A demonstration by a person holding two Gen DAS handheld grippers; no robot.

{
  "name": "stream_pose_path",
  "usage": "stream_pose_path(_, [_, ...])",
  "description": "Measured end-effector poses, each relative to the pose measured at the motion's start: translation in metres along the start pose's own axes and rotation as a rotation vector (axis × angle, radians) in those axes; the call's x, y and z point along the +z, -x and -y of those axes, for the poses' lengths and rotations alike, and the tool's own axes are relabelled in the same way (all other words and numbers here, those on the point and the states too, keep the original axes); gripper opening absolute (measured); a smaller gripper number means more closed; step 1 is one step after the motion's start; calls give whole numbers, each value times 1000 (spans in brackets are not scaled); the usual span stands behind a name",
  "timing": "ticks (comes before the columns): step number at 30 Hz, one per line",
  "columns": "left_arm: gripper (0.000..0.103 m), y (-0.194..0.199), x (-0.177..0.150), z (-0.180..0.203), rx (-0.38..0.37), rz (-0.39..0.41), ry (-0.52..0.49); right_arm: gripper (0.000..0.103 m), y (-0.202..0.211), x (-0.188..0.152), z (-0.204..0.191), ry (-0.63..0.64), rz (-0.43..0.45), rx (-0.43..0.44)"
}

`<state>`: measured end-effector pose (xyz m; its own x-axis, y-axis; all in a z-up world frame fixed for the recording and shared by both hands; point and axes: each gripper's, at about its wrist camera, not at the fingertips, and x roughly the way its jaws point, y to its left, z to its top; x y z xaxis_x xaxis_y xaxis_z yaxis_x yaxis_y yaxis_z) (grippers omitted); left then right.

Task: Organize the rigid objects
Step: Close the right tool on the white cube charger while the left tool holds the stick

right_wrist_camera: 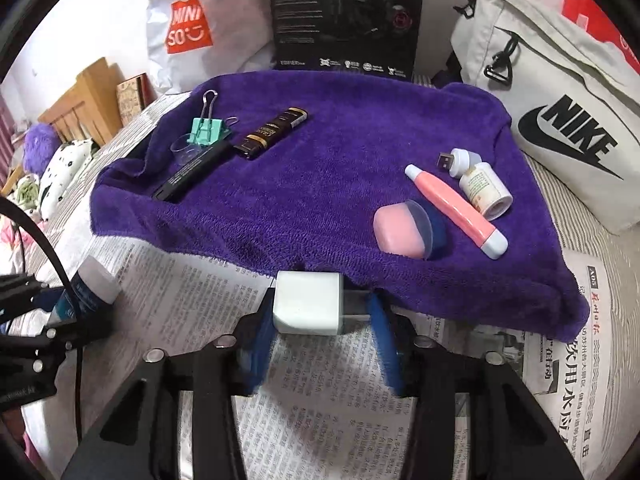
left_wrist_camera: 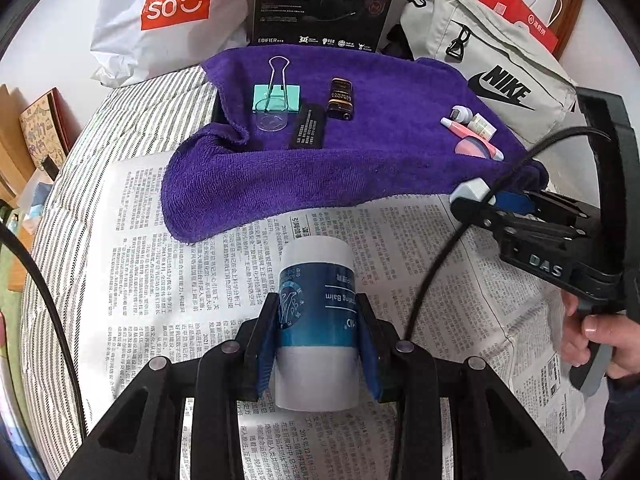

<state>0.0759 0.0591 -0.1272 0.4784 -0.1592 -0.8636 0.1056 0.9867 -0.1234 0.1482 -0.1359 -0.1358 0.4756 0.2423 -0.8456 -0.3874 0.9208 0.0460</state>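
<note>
My left gripper (left_wrist_camera: 317,320) is shut on a white and blue balm tube (left_wrist_camera: 316,304) above the newspaper (left_wrist_camera: 152,240). My right gripper (right_wrist_camera: 316,320) is shut on a white charger cube (right_wrist_camera: 307,307) at the near edge of the purple towel (right_wrist_camera: 328,184). On the towel's left lie a teal binder clip (right_wrist_camera: 206,130), a clear cup (right_wrist_camera: 185,149), a black bar (right_wrist_camera: 188,174) and a brown tube (right_wrist_camera: 272,133). On its right lie a pink pen (right_wrist_camera: 454,208), a pink and blue case (right_wrist_camera: 408,232), a small white bottle (right_wrist_camera: 486,192) and a USB plug (right_wrist_camera: 458,161).
Behind the towel stand a Miniso bag (right_wrist_camera: 200,28), a black Edifier box (right_wrist_camera: 346,16) and a grey Nike bag (right_wrist_camera: 560,100). A striped sheet (left_wrist_camera: 132,120) lies under the newspaper. Cables (left_wrist_camera: 440,256) cross the left wrist view.
</note>
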Motion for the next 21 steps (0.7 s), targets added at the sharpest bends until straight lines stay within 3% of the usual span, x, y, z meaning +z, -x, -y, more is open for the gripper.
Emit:
stream_pose_path(8, [34,1,-2,0,4,8,7,44,33,-16,13,42,-52,14])
stream_pose_path(16, [34,-1,1,7,35,8,-16,44,25,-30,7,52,-93,19])
stream_pose_path(21, [34,0,2,-2,-17,9,26,44,27,-32,7,36,-91,46])
